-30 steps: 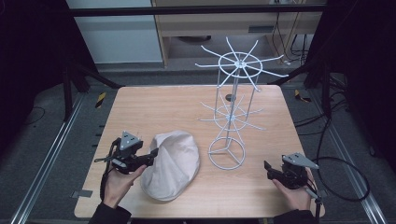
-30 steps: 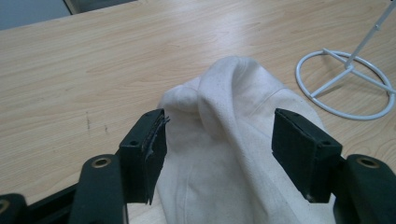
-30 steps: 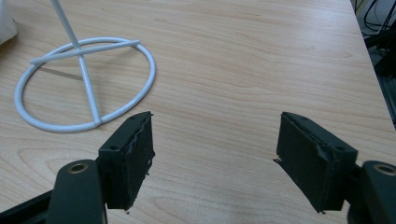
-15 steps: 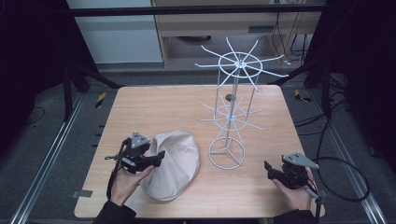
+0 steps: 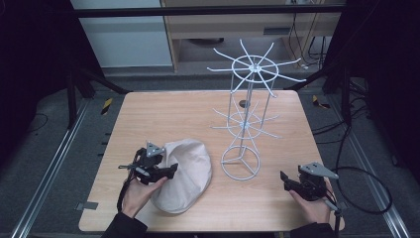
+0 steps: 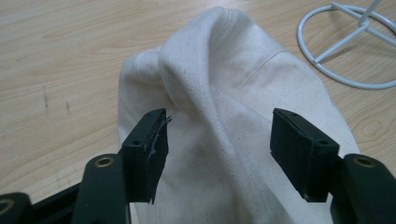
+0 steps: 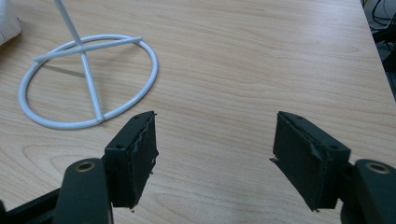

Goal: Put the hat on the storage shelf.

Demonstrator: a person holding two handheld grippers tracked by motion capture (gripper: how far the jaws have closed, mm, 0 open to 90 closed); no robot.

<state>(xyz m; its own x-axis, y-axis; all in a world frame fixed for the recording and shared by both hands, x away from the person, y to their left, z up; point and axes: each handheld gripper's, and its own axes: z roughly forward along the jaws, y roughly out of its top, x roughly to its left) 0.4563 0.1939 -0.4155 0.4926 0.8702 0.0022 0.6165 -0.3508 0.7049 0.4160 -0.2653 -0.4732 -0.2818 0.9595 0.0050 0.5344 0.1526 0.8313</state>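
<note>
Wood surface: pale grain (image 5: 163, 119), a few dark scuffs in the left claw view, rounded corners, and we're looking along it from the person's edge.
Left claw: down at the near left (image 5: 171, 171), black jaws spread wide either side of a raised fold of the cap; the jaws have just been narrowing a touch, yet the pads (image 6: 149, 144) stand clear of the cloth, so nothing is gripped.
Right claw: near right corner (image 5: 283, 179), resting in the hand, jaws wide apart over bare wood, holding nothing.
Cream cap: lying crumpled on the surface (image 5: 190, 168), near left of centre, its cloth running between and beyond the left claw's jaws, just beside the rack's ring foot.
White wire rack: upright at mid-surface (image 5: 247, 124), ring base on the wood, two tiers of spokes fanning out, the upper one widest.
Floor: grey, metal rails along both sides (image 5: 54, 163), a black cable looping at the right (image 5: 369, 191).
Far room: dark frame legs, a pale cabinet front (image 5: 124, 34) and a wooden shelf unit behind.
</note>
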